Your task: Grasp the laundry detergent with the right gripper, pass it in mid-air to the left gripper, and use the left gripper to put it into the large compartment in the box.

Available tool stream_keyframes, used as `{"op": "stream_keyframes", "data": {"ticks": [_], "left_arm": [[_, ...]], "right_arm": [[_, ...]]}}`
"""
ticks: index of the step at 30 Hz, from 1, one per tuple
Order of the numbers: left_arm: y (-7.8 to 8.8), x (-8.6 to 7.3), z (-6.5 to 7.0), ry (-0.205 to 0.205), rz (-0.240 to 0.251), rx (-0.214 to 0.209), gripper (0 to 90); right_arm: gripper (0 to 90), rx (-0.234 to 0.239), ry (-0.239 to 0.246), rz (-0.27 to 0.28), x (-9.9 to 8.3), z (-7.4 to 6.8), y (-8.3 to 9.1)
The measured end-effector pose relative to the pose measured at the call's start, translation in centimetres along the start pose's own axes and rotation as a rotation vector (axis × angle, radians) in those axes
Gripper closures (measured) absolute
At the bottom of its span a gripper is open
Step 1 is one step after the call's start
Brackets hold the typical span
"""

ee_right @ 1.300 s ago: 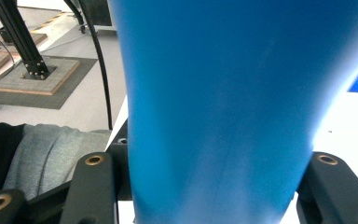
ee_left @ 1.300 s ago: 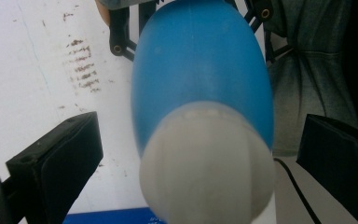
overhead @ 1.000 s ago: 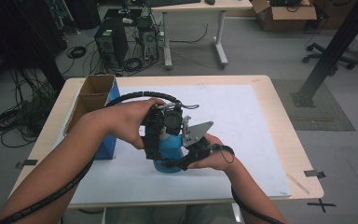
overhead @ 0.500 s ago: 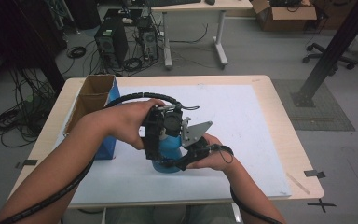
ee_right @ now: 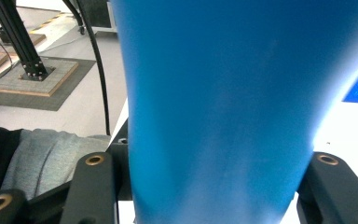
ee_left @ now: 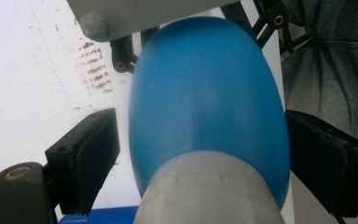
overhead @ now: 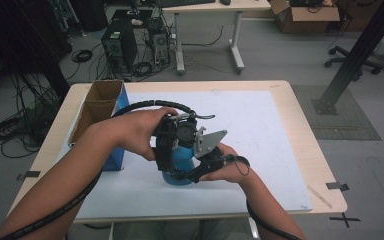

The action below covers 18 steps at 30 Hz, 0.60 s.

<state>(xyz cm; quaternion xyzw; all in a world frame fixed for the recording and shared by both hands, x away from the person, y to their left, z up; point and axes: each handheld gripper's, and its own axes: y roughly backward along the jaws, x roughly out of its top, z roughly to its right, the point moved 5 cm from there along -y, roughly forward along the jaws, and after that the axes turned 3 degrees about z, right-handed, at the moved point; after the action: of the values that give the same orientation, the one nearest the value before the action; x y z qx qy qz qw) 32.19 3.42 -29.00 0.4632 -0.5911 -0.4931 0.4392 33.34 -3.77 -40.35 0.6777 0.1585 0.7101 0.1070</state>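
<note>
Open white mat (overhead: 260, 130) on the table's (overhead: 300, 115) right and far side, cardboard box (overhead: 100, 107) blocking the left, blue bottle (overhead: 180, 162) and both hands crowding the near middle

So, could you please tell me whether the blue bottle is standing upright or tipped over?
Upright: the blue bottle stands on its base on the white mat, with the right tongs clamped round its body.

One blue bottle (overhead: 179, 165) stands on one white mat (overhead: 260, 125) covering one wooden table (overhead: 300, 120). Two grippers work at it, the left gripper (overhead: 172, 142) and the right gripper (overhead: 205, 160), one in each of a person's two hands. One open cardboard box (overhead: 100, 107) sits at the table's left edge. Beyond, two computer towers (overhead: 120, 47) stand on the floor, and one more cardboard box (overhead: 305, 10) lies farther back.
</note>
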Motion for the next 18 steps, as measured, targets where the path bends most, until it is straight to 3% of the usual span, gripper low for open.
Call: {"op": "stream_keyframes", "data": {"ticks": [18], "left_arm": [[-0.02, 0.29, 0.06, -0.016, -0.012, 0.015, 27.3]], "right_arm": [[44.1, -0.005, 0.002, 0.004, 0.28, -0.14, 0.13]]}}
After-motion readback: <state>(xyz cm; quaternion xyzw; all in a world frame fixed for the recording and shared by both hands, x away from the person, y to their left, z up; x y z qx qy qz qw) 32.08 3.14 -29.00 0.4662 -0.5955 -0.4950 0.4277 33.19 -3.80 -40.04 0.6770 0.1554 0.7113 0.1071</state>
